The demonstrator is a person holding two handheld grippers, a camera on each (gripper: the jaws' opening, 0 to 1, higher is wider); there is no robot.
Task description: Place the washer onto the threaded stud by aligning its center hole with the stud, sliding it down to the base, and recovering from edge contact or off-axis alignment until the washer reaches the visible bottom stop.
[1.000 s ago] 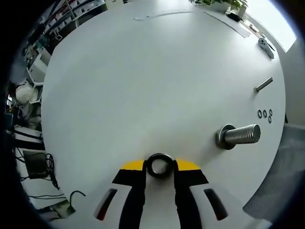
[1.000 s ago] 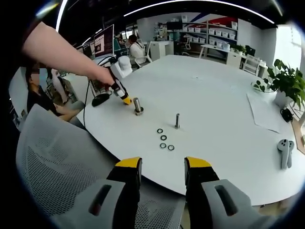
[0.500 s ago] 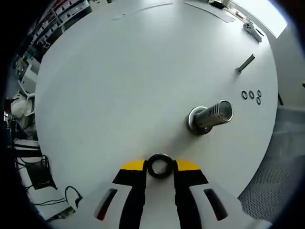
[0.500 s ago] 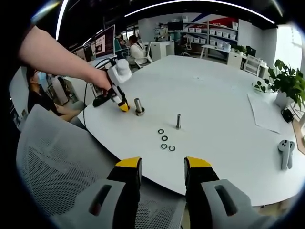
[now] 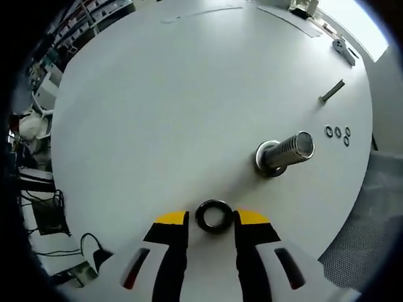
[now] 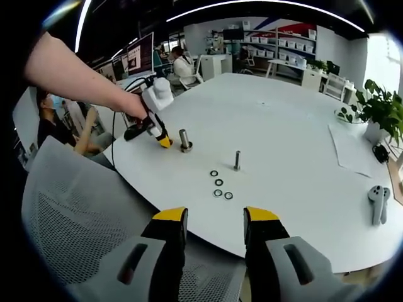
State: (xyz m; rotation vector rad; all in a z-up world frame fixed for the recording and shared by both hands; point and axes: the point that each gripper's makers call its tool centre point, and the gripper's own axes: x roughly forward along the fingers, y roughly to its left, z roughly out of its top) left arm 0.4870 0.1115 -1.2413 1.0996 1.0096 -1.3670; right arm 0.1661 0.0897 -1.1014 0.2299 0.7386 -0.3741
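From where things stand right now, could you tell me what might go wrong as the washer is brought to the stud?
1. The washer sits between the left gripper tips, seemingly gripped only at its rim, so it might twist or slip on contact.
2. The threaded stud lies off to one side of the washer's hole, so an edge strike seems likely.
3. Three spare washers lie loose nearby.

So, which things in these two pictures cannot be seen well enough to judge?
- Washer, left gripper view: whether the left claw clamps it or only flanks it is unclear.
- Threaded stud: its base is foreshortened in the left gripper view; in the right gripper view the stud is too small.
- Three loose washers, right gripper view: too small to size.
- Left claw's tips, right gripper view: tiny, part hidden by the hand.
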